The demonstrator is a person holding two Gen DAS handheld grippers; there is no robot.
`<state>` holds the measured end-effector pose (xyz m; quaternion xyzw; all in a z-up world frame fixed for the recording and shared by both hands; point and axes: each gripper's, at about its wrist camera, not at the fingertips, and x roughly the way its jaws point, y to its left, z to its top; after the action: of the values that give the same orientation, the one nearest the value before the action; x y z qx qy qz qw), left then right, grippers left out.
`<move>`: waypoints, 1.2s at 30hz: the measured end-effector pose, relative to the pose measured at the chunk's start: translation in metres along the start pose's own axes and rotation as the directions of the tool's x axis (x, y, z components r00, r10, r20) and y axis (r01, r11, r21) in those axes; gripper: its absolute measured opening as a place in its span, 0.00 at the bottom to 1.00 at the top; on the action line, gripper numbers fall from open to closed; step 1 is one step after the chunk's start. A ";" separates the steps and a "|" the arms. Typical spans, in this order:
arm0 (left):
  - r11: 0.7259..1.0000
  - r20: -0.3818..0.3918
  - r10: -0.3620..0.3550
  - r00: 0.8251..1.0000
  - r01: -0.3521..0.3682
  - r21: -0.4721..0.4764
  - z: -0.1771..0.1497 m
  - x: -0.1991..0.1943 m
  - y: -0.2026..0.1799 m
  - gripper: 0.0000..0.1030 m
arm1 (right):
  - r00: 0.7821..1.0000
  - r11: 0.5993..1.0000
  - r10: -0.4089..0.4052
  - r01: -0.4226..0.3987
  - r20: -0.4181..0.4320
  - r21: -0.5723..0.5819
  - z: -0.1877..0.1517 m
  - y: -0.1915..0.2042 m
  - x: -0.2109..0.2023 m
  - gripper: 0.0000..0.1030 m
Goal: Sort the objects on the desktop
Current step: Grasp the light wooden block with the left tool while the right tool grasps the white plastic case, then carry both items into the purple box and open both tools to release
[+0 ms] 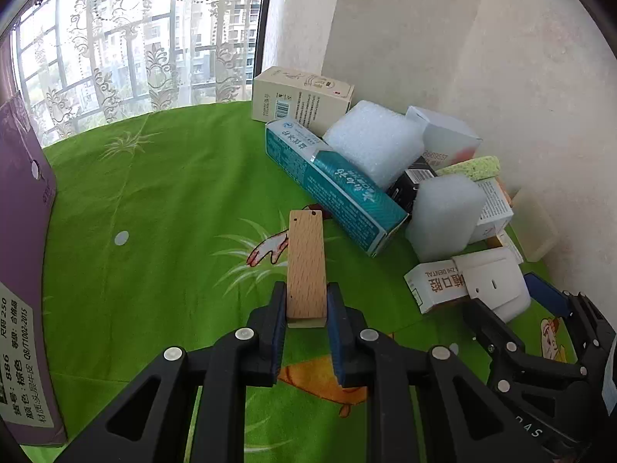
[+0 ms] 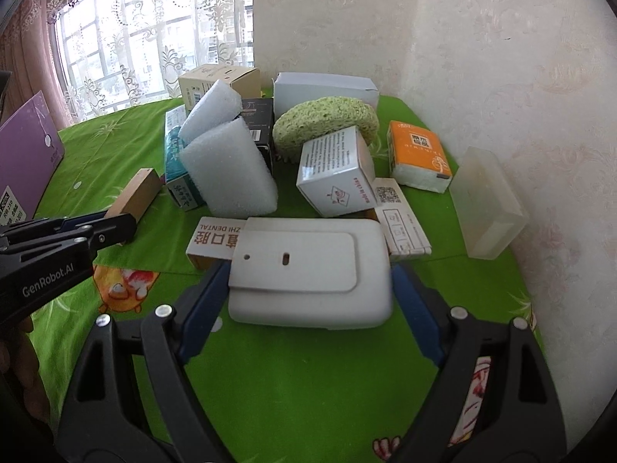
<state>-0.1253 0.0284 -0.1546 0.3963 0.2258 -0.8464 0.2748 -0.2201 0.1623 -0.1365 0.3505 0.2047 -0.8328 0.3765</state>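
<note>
A green cartoon-print tabletop (image 1: 154, 193) sits in a corner between a curtained window (image 1: 135, 38) and a pale wall (image 2: 501, 58). Boxes and foam blocks are heaped against the wall. The right tongs (image 2: 308, 289) straddle a white plastic case (image 2: 308, 281); whether they pinch it I cannot tell. The left tongs (image 1: 306, 305) are clenched on a wooden block (image 1: 306, 270), seemingly mid-carry. Next it needs a free spot; the teal carton (image 1: 339, 189) lies just ahead.
</note>
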 end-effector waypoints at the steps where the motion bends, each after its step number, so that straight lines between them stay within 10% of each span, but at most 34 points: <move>1: 1.000 0.002 -0.002 1.000 0.002 -0.004 -0.003 -0.002 0.000 0.19 | 1.000 1.000 0.005 -0.005 0.001 -0.001 -0.001 0.000 -0.002 0.83; 24: 0.997 0.116 -0.063 0.991 0.066 -0.025 -0.020 -0.071 0.016 0.19 | 0.986 0.999 -0.048 0.047 0.160 0.015 -0.002 0.000 -0.089 0.83; 36: 0.997 0.263 -0.030 0.964 0.047 -0.058 -0.018 -0.151 0.051 0.19 | 0.964 0.997 0.074 -0.070 0.255 -0.024 0.027 0.047 -0.127 0.83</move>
<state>-0.0020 0.0446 -0.0535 0.2673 0.2221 -0.8890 0.2982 -0.1359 0.1778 -0.0279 0.2447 0.1480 -0.8551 0.4323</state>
